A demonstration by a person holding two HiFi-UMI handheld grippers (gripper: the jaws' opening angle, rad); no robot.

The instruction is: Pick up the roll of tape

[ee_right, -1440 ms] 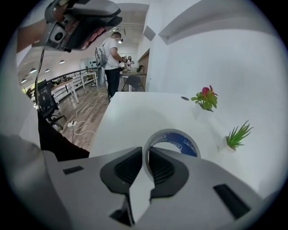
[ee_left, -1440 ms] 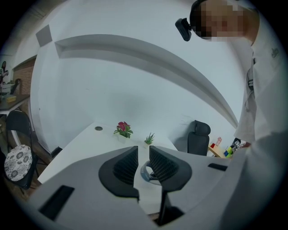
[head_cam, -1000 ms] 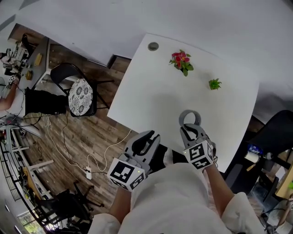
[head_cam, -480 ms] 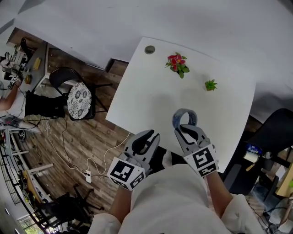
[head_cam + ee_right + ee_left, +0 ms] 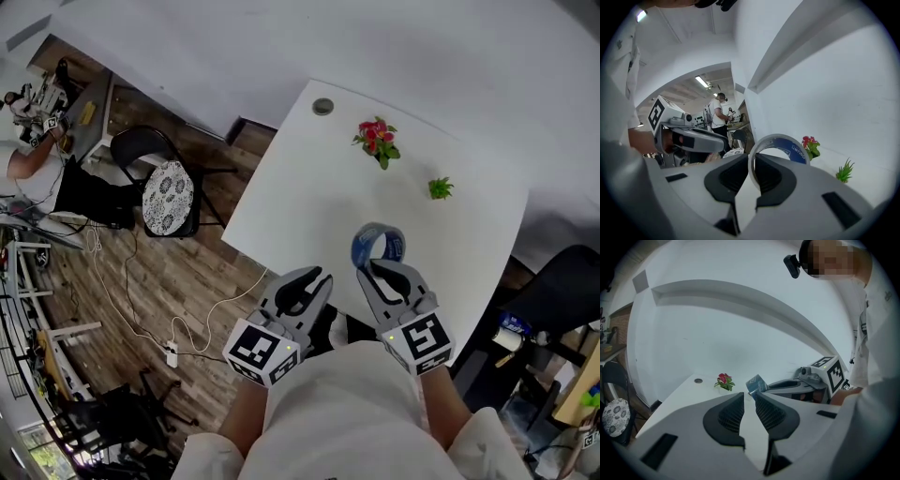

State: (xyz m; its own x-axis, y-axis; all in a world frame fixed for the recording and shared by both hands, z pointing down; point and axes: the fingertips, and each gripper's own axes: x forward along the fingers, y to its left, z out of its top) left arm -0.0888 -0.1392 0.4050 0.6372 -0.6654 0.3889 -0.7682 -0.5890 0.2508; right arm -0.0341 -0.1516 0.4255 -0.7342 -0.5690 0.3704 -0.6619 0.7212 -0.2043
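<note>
Over the last second our left gripper (image 5: 314, 279) has kept its place at the near edge of the white table (image 5: 300, 187). The right gripper (image 5: 380, 267) has come up and rolled, bringing the roll of tape (image 5: 378, 242) with it. On the left, the jaws stand a narrow gap apart with nothing between them (the left gripper view shows only bare table through the slit). On the right, the jaws are closed on the wall of the roll, one pad inside the ring and one outside. The roll stands up out of the pads with its blue side showing. It looks clear of the table, in front of the red flowers (image 5: 377, 136) and the small green plant (image 5: 440, 188). We judge the pick-up essentially done: the roll is gripped and raised, and all that is left is to hold it steady.
</note>
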